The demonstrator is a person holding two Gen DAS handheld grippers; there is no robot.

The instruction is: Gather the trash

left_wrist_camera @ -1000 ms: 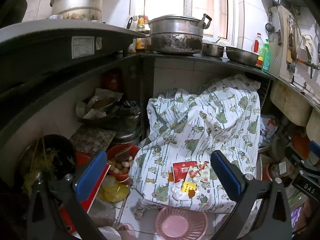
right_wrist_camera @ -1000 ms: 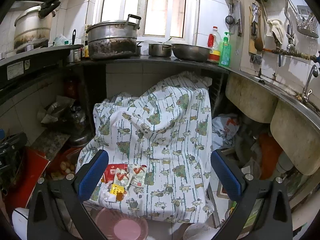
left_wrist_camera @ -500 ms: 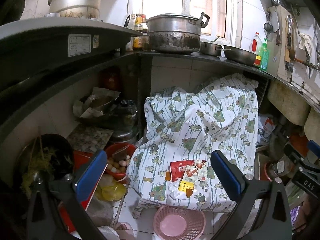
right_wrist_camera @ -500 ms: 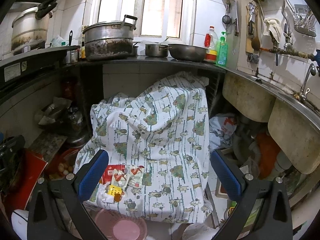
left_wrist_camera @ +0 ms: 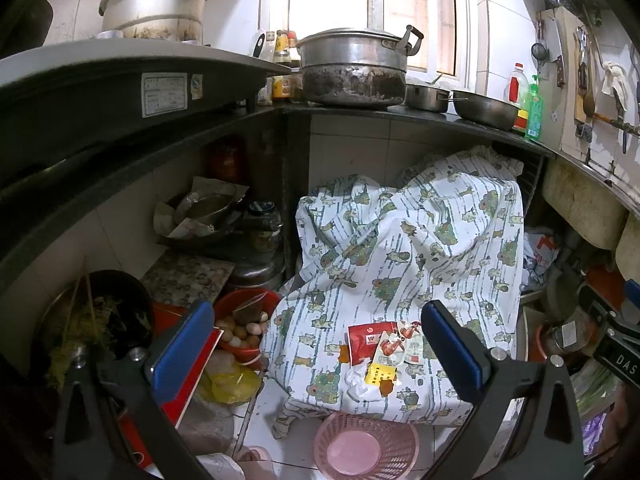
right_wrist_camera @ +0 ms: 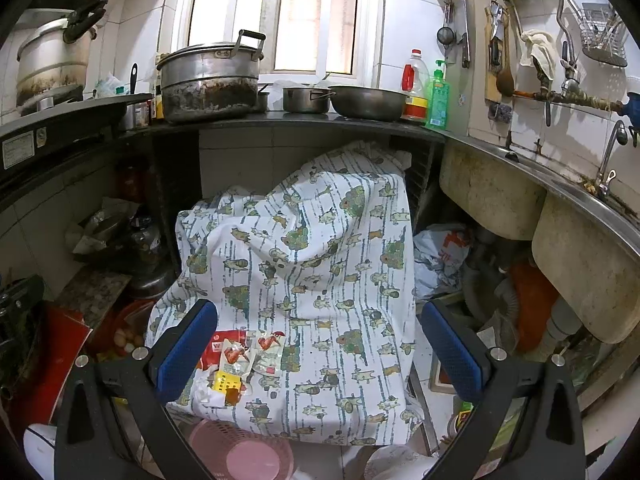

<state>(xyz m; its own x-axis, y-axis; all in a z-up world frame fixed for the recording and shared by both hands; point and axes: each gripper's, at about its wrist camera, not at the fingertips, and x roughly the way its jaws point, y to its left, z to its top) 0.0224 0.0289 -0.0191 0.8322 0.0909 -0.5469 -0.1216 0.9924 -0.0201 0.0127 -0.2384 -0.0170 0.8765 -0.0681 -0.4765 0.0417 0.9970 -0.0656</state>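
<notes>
Jaws apart above empty pink basket

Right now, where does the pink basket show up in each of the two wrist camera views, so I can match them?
Left wrist view: the pink basket sits at the bottom edge, right of centre, just below the patterned cloth.
Right wrist view: the pink basket sits at the bottom edge, left of centre, partly behind the left finger.
Shared landmark: the wrapper pile lying on the cloth directly above the basket.

Both wrist views look down and forward, sharing the patterned cloth
</notes>
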